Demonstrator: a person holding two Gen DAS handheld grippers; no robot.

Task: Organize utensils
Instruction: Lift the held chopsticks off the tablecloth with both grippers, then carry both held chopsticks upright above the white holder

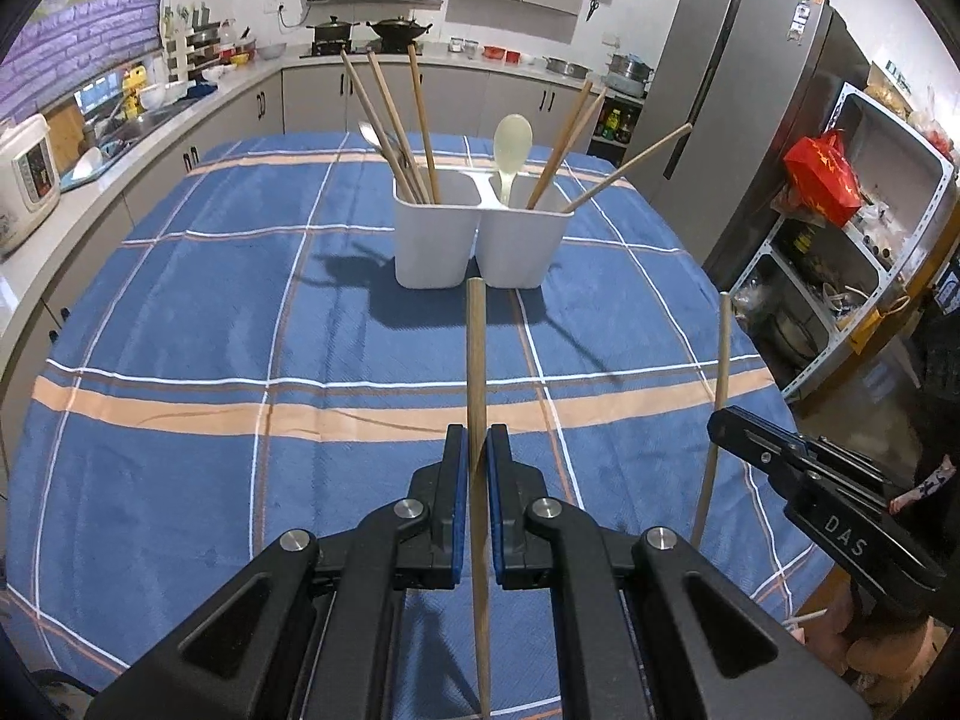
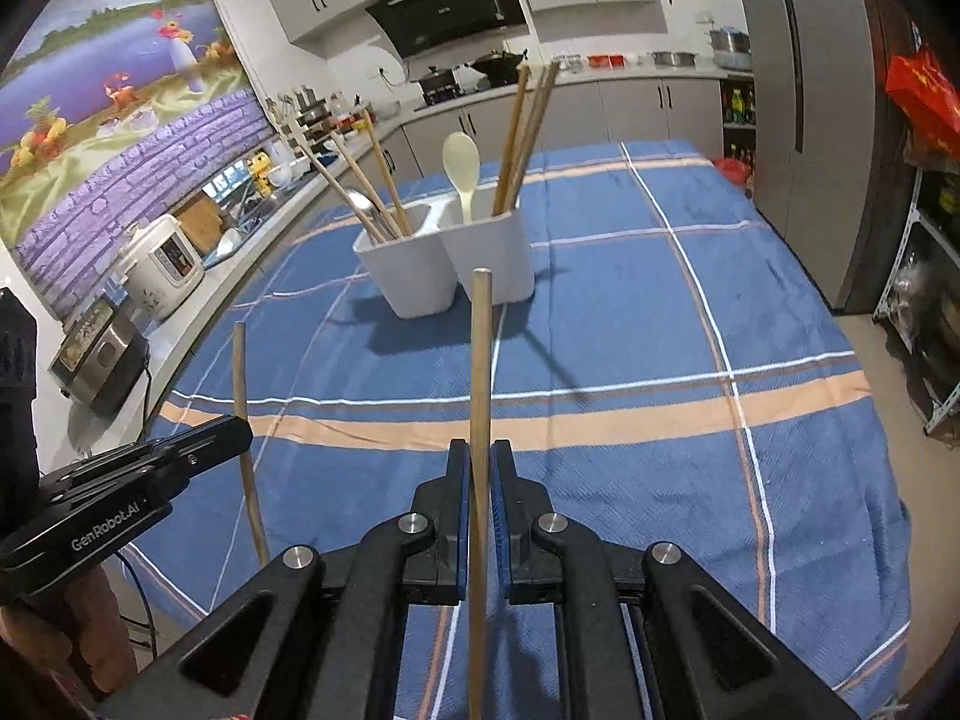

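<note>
Left gripper (image 1: 477, 456) clenched on round wooden chopstick (image 1: 477, 372), white twin-cup plastic holder (image 1: 480, 240) at 12 o'clock on plaid cloth (image 1: 210, 330), right gripper (image 2: 480, 468) clamping second chopstick (image 2: 480, 372), lower ends cut off.

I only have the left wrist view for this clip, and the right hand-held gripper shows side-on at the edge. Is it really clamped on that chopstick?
Observer: Yes. In the right wrist view, the right hand-held gripper is shut on the chopstick, which stands upright between its fingers.
Operator: What is on the counter past my rice cooker?
Observer: A black and silver appliance sits beside the rice cooker, on the near side.
</note>
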